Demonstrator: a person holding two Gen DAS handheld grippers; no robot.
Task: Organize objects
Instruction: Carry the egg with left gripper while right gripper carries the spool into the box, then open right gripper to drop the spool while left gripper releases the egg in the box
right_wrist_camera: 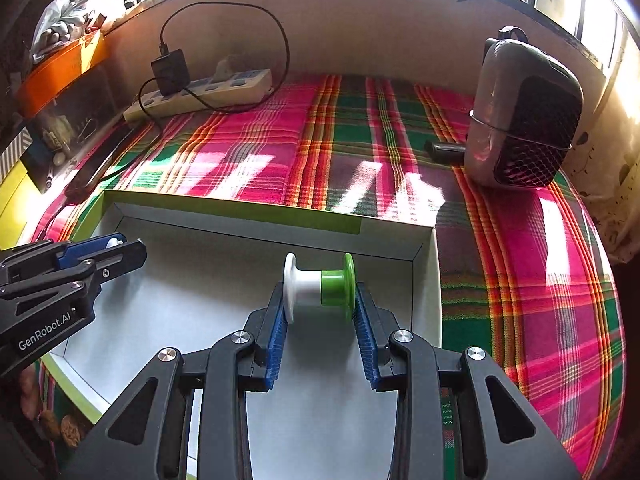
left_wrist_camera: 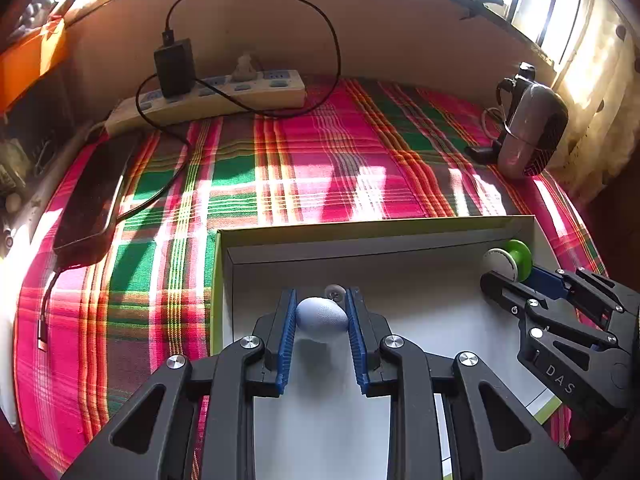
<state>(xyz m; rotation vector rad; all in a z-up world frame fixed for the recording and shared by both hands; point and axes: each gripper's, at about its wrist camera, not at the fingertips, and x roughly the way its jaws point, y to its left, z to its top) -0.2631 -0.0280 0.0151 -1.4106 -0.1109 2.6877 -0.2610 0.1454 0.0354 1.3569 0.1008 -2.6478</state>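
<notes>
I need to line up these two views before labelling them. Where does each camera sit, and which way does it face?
Left wrist: on the left gripper, facing down over its fingers holding a white egg; right gripper at right.
Right wrist: on the right gripper, facing down at its green-and-white spool; left gripper at left.
Shared: box, plaid cloth.

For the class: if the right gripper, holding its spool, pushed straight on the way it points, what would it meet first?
Probably the white floor of the box near its far wall; the right gripper tilts downward, clamped on the white-and-green spool. Depth is uncertain.
</notes>
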